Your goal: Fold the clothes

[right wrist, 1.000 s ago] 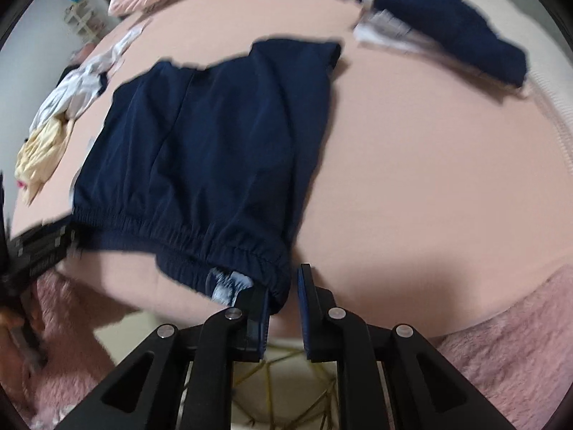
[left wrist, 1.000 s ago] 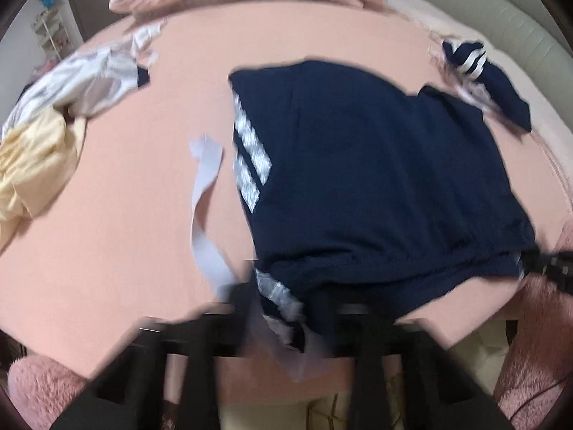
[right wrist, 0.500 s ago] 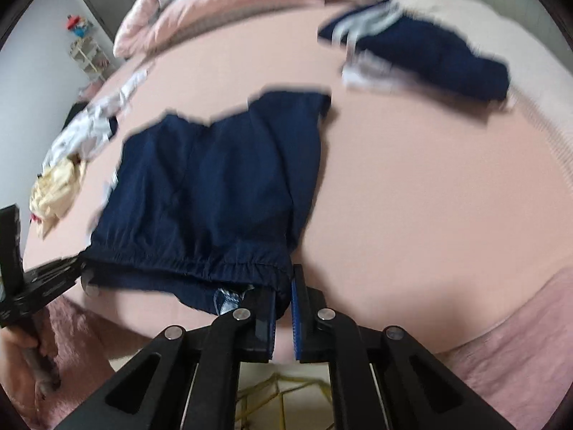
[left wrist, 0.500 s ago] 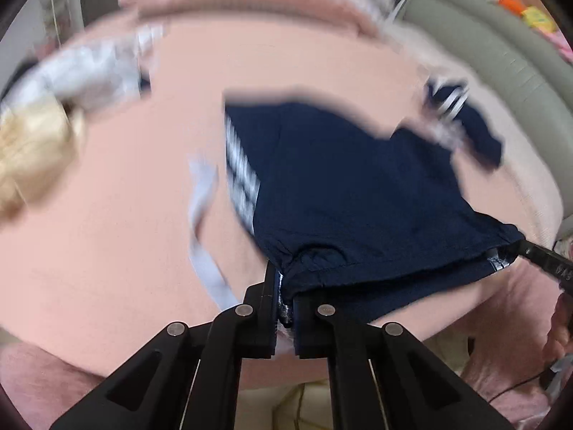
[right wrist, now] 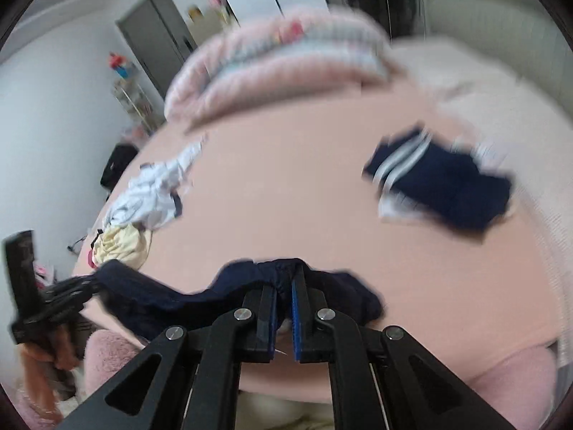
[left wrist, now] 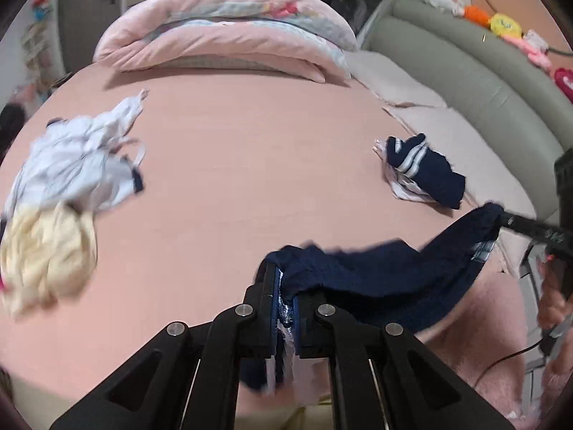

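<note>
Navy shorts (left wrist: 376,279) hang stretched between the two grippers, held by the elastic waistband near the front edge of the bed, the fabric sagging in the middle and the rest drooping below the band. Left gripper (left wrist: 285,297) is clamped on one end of the waistband, dark cloth and a bit of pale striped trim bunched between its blue pads. Right gripper (right wrist: 283,295) is clamped on the other end, gathered elastic pinched at the tips. Each gripper shows at the edge of the other's view, black body with a hand (right wrist: 46,362) under it. Beneath the shorts is the pink sheet (left wrist: 250,165) of the bed, mostly bare in the centre. To the right on the sheet lies another navy garment with white stripes (left wrist: 426,172), sitting on top of something pale, well apart from the held shorts. To the left lies a crumpled white garment (left wrist: 78,165) with dark trim, and just in front of it, touching, a pale yellow garment (left wrist: 46,254). At the far end of the bed sits a folded pink duvet (left wrist: 229,32). A grey-green padded headboard (left wrist: 476,71) curves along the right side, with small plush toys (left wrist: 501,25) on top. Right wrist view is motion-blurred, so fine detail there is not readable.
</note>
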Demonstrator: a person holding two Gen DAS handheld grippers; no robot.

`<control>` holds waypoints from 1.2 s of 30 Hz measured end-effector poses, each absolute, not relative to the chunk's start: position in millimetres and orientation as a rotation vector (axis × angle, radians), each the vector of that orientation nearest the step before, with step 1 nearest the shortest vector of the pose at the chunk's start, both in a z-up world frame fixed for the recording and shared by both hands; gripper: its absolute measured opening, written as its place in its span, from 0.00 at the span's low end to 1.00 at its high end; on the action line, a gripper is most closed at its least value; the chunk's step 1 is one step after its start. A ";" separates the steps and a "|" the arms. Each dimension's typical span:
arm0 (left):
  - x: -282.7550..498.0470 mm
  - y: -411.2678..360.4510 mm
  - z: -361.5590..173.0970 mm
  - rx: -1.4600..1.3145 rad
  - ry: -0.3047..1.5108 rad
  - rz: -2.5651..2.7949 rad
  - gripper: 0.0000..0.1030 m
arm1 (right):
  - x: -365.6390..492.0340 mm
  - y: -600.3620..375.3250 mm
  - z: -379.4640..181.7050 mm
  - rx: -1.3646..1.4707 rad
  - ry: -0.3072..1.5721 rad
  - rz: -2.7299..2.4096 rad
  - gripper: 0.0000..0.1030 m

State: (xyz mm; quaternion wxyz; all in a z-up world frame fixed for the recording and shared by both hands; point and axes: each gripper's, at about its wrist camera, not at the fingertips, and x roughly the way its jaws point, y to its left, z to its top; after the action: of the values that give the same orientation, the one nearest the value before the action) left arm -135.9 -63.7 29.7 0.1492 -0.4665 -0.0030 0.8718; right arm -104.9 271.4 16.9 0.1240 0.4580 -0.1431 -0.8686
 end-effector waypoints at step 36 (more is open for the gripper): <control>-107.8 -68.4 -104.4 -1.627 0.126 2.536 0.12 | -97.7 227.9 -138.3 1.575 -0.219 -2.487 0.05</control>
State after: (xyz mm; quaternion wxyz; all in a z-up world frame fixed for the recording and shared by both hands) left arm -107.8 -68.4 -104.4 0.0628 -0.5383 0.0416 0.8394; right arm -97.7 227.9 -138.3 0.0949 0.5311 -0.0737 -0.8387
